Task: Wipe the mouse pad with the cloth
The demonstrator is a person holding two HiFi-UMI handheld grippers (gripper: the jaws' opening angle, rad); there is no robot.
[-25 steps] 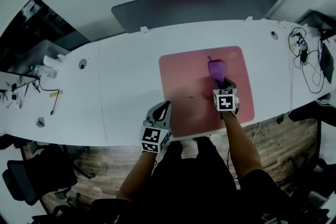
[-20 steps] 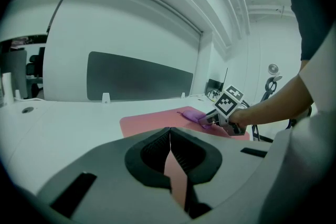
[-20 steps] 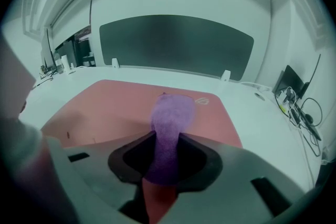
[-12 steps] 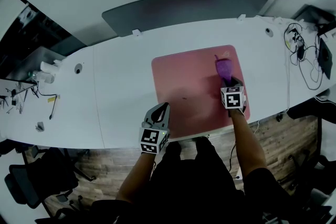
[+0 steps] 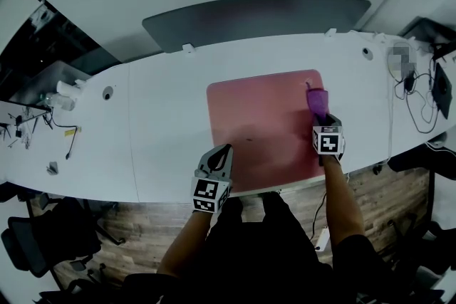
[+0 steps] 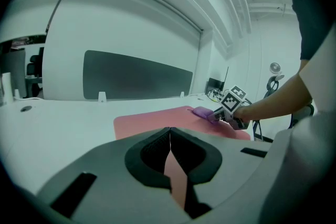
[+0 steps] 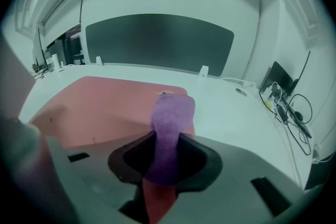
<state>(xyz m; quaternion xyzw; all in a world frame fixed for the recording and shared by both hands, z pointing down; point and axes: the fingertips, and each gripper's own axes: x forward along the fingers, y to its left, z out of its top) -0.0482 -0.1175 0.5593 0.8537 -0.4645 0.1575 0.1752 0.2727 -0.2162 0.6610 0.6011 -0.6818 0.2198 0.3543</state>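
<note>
Head view: cloth [image 5: 318, 102] (purple) between fingers [image 5: 330, 122]

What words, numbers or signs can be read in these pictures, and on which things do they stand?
No words or numbers can be read.
Left gripper, cube: only a square black-and-white marker, no letters.
Right gripper, cube: the same kind of marker.
Purple cloth: a small tag-like bit at its far end, too small to read.
Mouse pad: no print can be made out.
</note>
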